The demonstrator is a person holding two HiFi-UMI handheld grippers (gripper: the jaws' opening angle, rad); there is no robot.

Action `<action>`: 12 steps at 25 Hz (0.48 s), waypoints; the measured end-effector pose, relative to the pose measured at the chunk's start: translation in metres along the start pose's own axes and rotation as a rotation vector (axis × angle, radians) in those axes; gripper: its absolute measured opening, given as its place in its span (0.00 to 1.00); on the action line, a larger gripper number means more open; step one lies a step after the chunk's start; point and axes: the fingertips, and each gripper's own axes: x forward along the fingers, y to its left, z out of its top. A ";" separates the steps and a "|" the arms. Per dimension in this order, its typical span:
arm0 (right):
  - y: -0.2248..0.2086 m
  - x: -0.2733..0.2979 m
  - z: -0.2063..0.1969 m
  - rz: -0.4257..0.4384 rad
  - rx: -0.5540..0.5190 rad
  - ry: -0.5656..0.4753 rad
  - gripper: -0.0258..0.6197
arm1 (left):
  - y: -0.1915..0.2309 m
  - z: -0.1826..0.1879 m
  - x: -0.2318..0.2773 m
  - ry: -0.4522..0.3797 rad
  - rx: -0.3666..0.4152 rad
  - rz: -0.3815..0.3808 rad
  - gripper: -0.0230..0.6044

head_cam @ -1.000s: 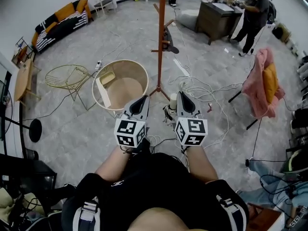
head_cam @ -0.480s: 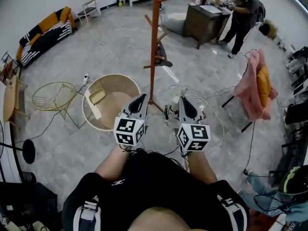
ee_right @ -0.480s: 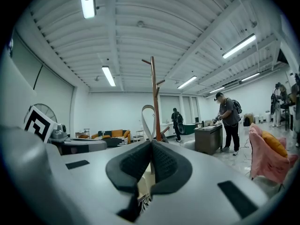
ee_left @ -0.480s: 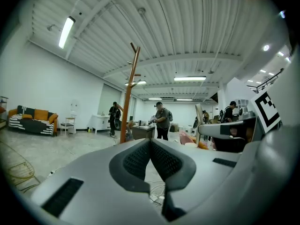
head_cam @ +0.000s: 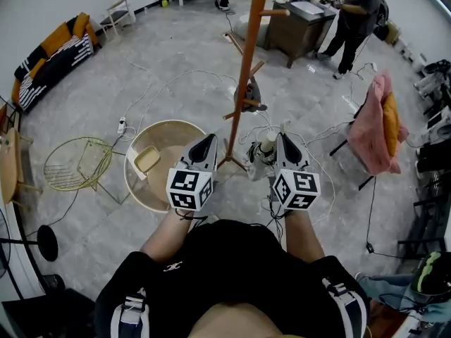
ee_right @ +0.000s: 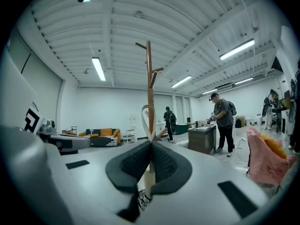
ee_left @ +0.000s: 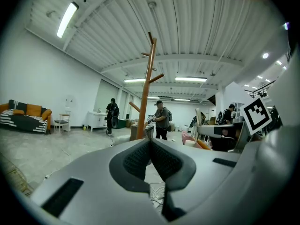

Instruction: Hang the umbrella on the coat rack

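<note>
Umbrella [head_cam: 259,155] mostly hidden beneath right gripper [head_cam: 284,139], jaws clamped on its strap loop [ee_right: 144,118]. Left gripper [head_cam: 208,141] closed, empty. Coat rack [head_cam: 243,83] top cut off.

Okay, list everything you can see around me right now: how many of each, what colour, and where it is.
coat rack: one, orange-brown wood, standing on the floor just ahead of the grippers
umbrella: one, folded, beige handle, in the right gripper
round tub: one, light wood, left of the rack's foot
wire chair: one, yellow, left of the tub
sofa: one, orange and black, far left
desk: one, brown, far right
person: one, beside the desk
pink cloth: one, draped at right
cables: several, white, on the floor
left gripper: grey, shut, empty
right gripper: grey, shut on the umbrella's strap
</note>
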 end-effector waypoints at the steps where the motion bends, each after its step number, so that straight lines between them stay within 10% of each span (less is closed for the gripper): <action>1: 0.002 0.013 -0.001 -0.005 0.003 0.002 0.07 | 0.012 0.000 0.004 0.004 0.000 0.000 0.07; 12: 0.003 0.129 -0.046 0.008 -0.006 0.112 0.07 | 0.086 -0.003 0.060 0.028 -0.018 0.014 0.06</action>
